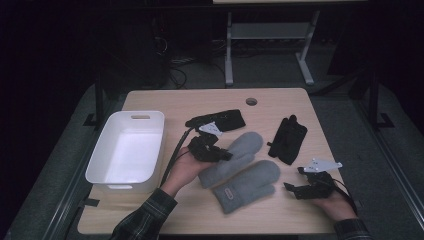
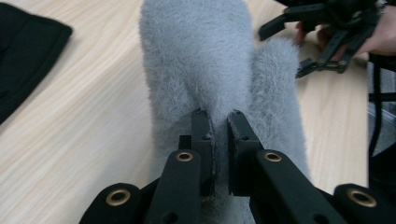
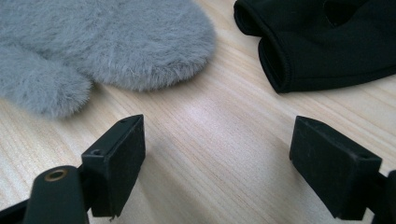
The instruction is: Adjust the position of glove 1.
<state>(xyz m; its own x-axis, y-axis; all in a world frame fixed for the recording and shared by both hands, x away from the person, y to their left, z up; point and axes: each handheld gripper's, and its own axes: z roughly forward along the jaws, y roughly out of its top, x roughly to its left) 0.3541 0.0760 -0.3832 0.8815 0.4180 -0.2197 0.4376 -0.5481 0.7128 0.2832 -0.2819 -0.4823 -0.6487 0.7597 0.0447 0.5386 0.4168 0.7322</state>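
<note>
Two fluffy grey mittens lie side by side at the table's middle. My left gripper (image 1: 220, 154) is shut on the cuff end of the upper mitten (image 1: 241, 149). In the left gripper view the gripper (image 2: 217, 122) has its jaws nearly together, pinching the grey fleece (image 2: 196, 56). The lower mitten (image 1: 247, 185) lies flat on the wood. To its right, near the front edge, my right gripper (image 1: 295, 189) stands open. Between its jaws in the right gripper view (image 3: 217, 140) is bare wood. The mitten's rounded tip (image 3: 121, 42) lies just beyond them.
A white bin (image 1: 129, 150) stands at the left of the table (image 1: 165, 102). One black glove (image 1: 222, 120) lies behind the mittens. Another black glove (image 1: 287, 139) (image 3: 327, 46) lies to their right. The table has a round hole (image 1: 251, 101) near its back edge.
</note>
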